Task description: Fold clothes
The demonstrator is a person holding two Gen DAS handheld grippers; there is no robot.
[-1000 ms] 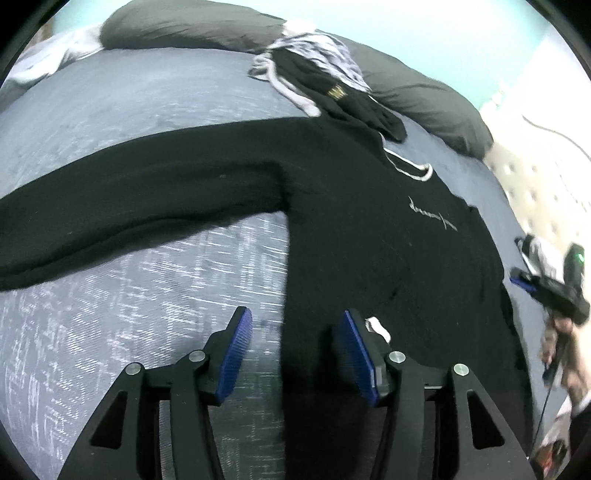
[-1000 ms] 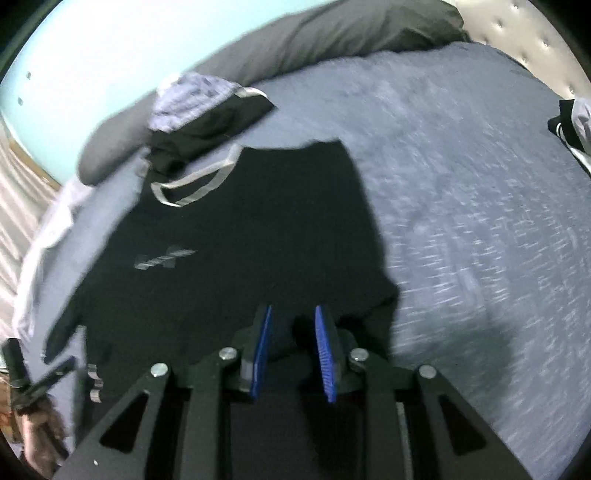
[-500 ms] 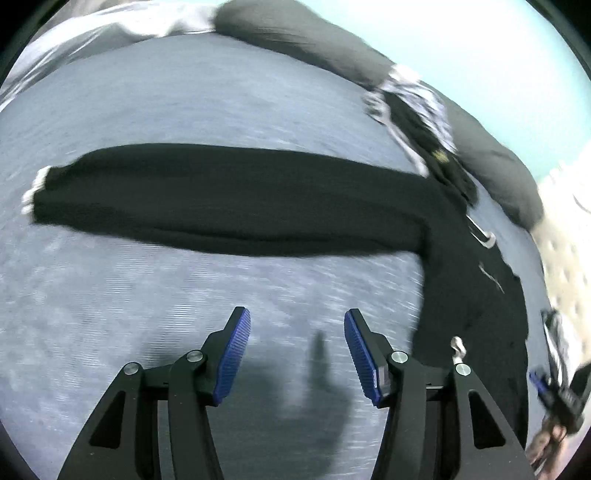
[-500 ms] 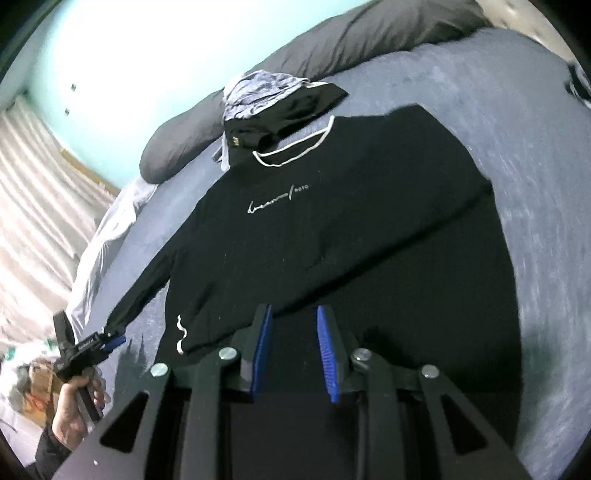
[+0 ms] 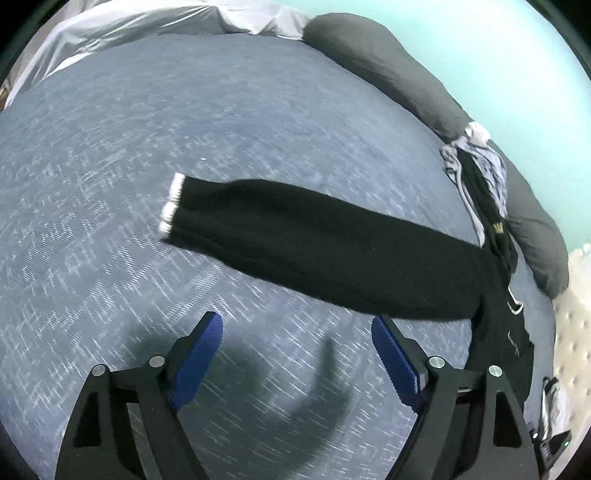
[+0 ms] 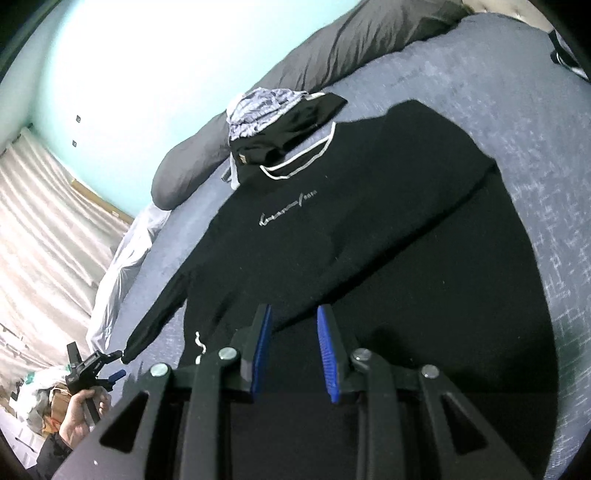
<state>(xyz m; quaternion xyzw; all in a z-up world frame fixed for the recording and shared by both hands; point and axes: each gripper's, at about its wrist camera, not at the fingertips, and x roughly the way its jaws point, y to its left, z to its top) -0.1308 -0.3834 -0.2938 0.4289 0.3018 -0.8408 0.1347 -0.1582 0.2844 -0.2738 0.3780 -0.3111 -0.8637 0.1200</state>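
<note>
The bed fills both views, a broad grey-blue cover with a fine woven fleck. It lies bare all around the sweater's outstretched sleeve and toward the pale sheet at the bed's far edge. A long dark grey pillow runs along the bed's side against the turquoise wall. A tufted pale headboard borders the bed beside the sweater's body.

The black sweater lies spread flat on the bed, front up, soft and matte. It has a white-trimmed neck and a small pale script mark on the chest. One sleeve is folded across its body. The other stretches straight out over the bare cover and ends in a cuff with white stripes. Above the sweater's collar, against the pillow, sits a small heap of clothes, patterned grey cloth over black.

The left gripper hangs over bare cover just short of the outstretched sleeve. Its blue ribbed pads have just spread wide with nothing between them.

The right gripper is over the sweater's lower part. Its jaws are narrow, with a gap between them. Whether any cloth is pinched, I cannot tell.
</note>
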